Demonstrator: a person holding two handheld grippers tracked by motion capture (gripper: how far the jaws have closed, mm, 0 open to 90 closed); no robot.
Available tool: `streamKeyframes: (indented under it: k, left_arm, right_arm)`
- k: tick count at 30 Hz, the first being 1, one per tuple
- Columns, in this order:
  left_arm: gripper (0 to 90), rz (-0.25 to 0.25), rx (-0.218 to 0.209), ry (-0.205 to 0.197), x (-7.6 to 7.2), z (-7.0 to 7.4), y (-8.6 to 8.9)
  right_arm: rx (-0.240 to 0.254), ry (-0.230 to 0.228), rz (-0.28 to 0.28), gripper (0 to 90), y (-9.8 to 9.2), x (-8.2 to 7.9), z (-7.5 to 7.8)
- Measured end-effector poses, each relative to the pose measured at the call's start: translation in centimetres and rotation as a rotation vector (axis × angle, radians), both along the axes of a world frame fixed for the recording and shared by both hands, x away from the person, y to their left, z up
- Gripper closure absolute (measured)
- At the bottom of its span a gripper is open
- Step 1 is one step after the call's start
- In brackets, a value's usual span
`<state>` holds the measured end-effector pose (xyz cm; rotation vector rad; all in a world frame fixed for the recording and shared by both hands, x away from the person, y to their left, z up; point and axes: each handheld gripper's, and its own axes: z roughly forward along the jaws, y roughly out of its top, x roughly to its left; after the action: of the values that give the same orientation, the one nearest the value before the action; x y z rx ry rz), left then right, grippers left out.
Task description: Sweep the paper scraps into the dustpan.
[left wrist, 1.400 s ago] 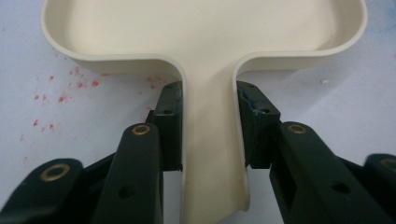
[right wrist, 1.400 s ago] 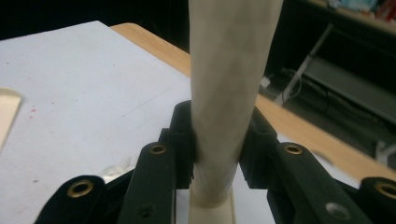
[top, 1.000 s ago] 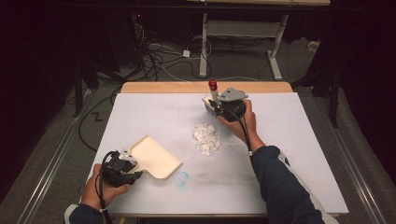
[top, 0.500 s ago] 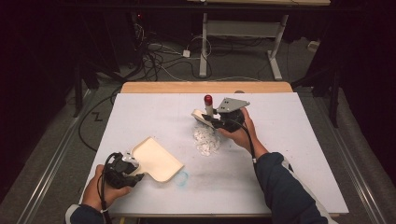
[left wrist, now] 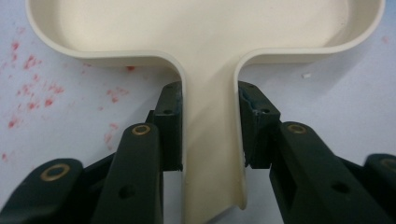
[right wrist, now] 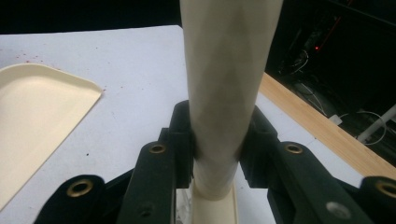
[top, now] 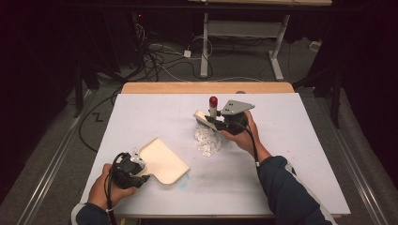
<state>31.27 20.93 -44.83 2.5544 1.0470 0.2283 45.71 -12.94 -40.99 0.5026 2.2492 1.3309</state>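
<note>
With the left gripper [top: 133,169] clamped on the dustpan [top: 162,160] handle near the table's [top: 300,140] front left corner and the right gripper [top: 220,123] grasping the brush [top: 210,117] just behind the mid-table scrap pile [top: 206,140], sweeping is barely begun: the pan looks empty.

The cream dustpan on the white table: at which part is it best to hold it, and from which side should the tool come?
Grip the dustpan by its narrow handle, coming from the person's side along the handle's line. The handle is slim with straight parallel walls, so the two jaws fit flat on either side, and the wide tray stays free, facing the scraps. The left tool already holds it this way.
</note>
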Motion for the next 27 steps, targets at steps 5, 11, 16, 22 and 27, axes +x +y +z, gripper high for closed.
streamKeyframes:
  k: [5,11,16,22,27]
  left_arm:
    - [63.4,-0.035,0.011,0.003,0.6,0.2,-1.2]
    - [63.5,-0.066,0.015,0.014,1.5,0.3,-2.4]
    - [63.4,-0.075,0.021,0.021,2.1,0.3,-3.3]
    - [63.4,-0.072,0.022,0.053,2.6,1.0,-3.9]
    - [63.4,-0.076,0.034,0.085,3.5,1.7,-4.4]
  right_arm:
    - [0.002,0.012,-0.016,70.9,0.2,-0.7,-0.2]
    - [0.006,0.023,-0.017,70.2,0.6,-1.2,-0.5]
    - [0.01,0.022,-0.035,69.5,1.2,-1.9,-0.7]
    - [0.008,0.021,-0.029,69.5,2.1,-2.9,-0.7]
    - [0.011,0.023,-0.032,69.4,2.4,-3.2,-0.6]
